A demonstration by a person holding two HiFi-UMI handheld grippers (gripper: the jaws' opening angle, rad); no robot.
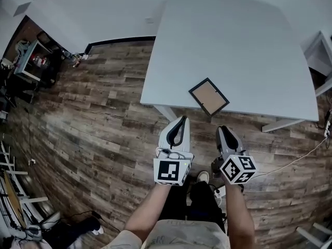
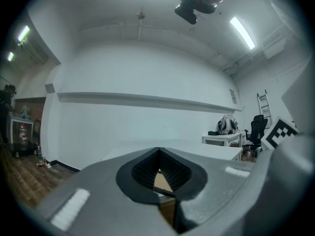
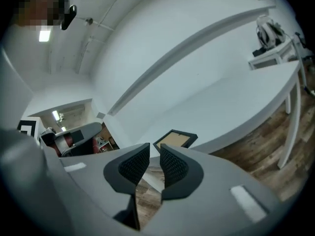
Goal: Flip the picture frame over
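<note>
The picture frame [image 1: 208, 96], black-edged with a tan panel facing up, lies flat near the front edge of the white table [image 1: 223, 40]. Both grippers hover over the wooden floor just short of that edge, apart from the frame. My left gripper [image 1: 182, 118] has its tips together, shut on nothing; in the left gripper view [image 2: 158, 150] the frame [image 2: 161, 182] shows through the hollow between the pads. My right gripper [image 1: 223, 128] stands slightly open and empty. In the right gripper view [image 3: 155, 149] the frame [image 3: 175, 138] lies just beyond the tips.
A white table leg [image 1: 167, 113] stands under the front edge, close to the left gripper. A second white table [image 1: 317, 51] sits at the right and a cable [image 1: 295, 160] runs over the floor. Cluttered shelves [image 1: 31, 61] stand far left. An office chair [image 2: 257, 127] is at the back.
</note>
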